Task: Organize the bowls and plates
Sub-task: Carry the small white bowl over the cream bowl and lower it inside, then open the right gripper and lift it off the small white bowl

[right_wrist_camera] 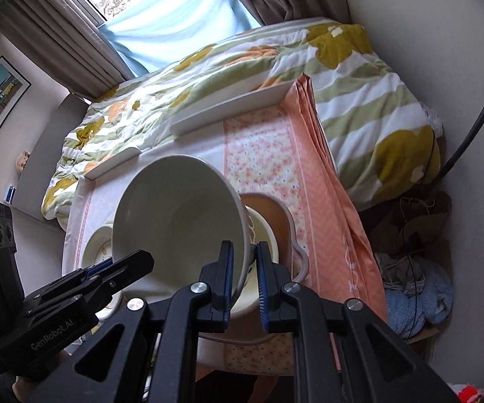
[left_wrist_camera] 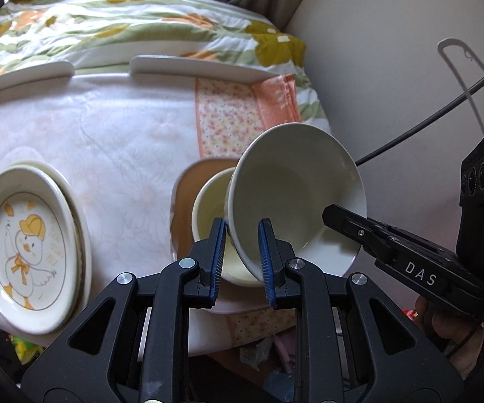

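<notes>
White bowl [left_wrist_camera: 295, 194] pinched by its rim on opposite sides, left gripper [left_wrist_camera: 242, 252] and right gripper [right_wrist_camera: 243, 275] both clamped tight, tilted above the smaller bowl [left_wrist_camera: 211, 201] near the tabletop's [left_wrist_camera: 124, 141] front edge, probably for nesting.

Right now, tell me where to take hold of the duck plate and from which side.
Probably pinch the duck plate by its raised rim at the near edge, coming from the table's front. It lies flat on another plate, so only that upturned lip gives a purchase.
</notes>
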`<state>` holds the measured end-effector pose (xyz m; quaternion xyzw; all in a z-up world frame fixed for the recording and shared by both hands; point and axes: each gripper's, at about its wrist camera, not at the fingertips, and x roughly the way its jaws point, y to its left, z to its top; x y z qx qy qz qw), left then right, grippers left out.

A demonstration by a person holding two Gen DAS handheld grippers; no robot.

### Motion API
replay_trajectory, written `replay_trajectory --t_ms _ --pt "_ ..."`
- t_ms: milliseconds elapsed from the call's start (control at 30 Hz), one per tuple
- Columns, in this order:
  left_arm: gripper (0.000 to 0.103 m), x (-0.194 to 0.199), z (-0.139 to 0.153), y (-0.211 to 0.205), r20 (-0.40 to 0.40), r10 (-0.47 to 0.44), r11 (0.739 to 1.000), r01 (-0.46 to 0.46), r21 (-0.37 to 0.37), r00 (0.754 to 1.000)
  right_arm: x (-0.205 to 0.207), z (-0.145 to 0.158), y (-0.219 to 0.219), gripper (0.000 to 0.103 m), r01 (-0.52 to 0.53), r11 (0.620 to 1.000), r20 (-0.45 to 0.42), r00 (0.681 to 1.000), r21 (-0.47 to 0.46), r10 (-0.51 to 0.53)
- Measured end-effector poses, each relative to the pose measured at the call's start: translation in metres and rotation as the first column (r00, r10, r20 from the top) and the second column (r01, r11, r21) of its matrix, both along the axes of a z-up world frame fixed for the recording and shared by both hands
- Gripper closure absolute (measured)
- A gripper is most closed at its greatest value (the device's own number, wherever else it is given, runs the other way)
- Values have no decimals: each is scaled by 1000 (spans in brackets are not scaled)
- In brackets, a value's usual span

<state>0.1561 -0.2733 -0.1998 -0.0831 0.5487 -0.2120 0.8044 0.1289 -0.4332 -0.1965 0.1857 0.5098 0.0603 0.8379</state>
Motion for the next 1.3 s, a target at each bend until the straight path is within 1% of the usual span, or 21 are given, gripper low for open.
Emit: replay_trajectory --t_ms 133,233,433,600,767,933,1067,1233,1300 --pt "85 3 -15 0 -34 -2 1000 3 28 999 2 -15 0 91 -6 1000 -24 1000 7 6" --pt "85 7 -23 2 -39 1 999 1 48 999 3 -22 2 91 -24 1000 -35 999 2 24" --pt "85 7 -32 -4 -45 -17 994 22 106 999 2 -28 7 91 -51 998 -40 998 -39 49" --pt "85 4 -31 -10 -12 -37 986 38 164 999 3 -29 10 90 -73 994 -40 997 -77 70" --pt "85 7 -31 -16 0 -63 975 61 215 998 3 -32 13 90 -75 992 -50 996 -97 70" --pt "85 6 -27 -18 36 -81 964 69 258 996 1 -28 18 88 -89 986 -33 996 -142 85" --pt "85 8 -27 -20 38 -96 958 82 275 995 0 -27 20 88 -98 981 -33 995 -169 94" --pt "85 6 -23 -18 38 -107 959 93 266 994 0 -26 19 88 -85 983 -42 996 -161 79" --pt "85 4 -15 -16 59 -107 961 88 261 992 -2 -22 18 88 -74 986 -32 997 -150 70"
